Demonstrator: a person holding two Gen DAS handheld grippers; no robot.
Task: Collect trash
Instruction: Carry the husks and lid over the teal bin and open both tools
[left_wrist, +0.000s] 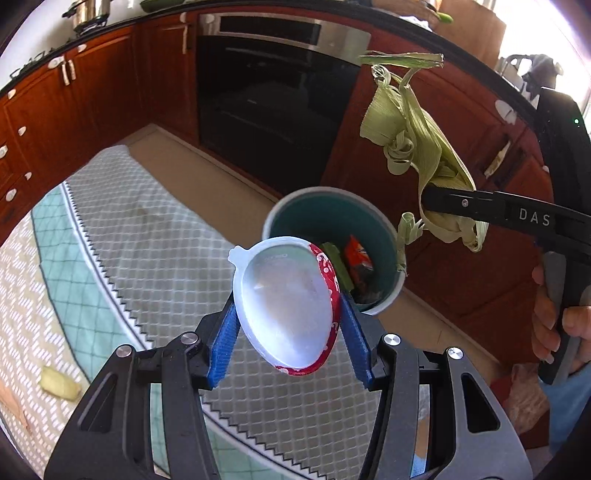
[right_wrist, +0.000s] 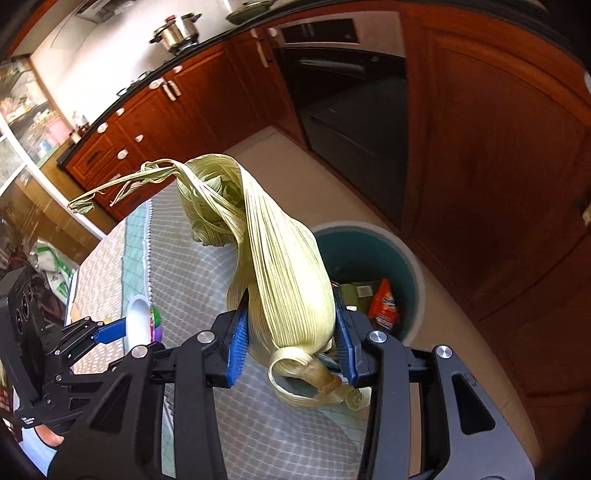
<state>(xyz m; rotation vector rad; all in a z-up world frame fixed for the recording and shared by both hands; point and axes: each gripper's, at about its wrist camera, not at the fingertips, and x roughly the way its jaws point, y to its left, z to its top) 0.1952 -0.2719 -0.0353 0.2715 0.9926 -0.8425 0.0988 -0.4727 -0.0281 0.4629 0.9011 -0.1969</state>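
Left tongs (left_wrist: 288, 325) angled down clamping plastic lid (left_wrist: 284, 302), right tongs (right_wrist: 291, 332) tilted down clamping corn husk (right_wrist: 280, 266), teal bin (left_wrist: 384, 229) beyond

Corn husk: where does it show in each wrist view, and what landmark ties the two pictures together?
Left wrist view: corn husk at upper right, hanging from the right claw.
Right wrist view: centre, pinched between the blue pads.
Shared landmark: the teal trash bin on the floor, with an orange wrapper inside.
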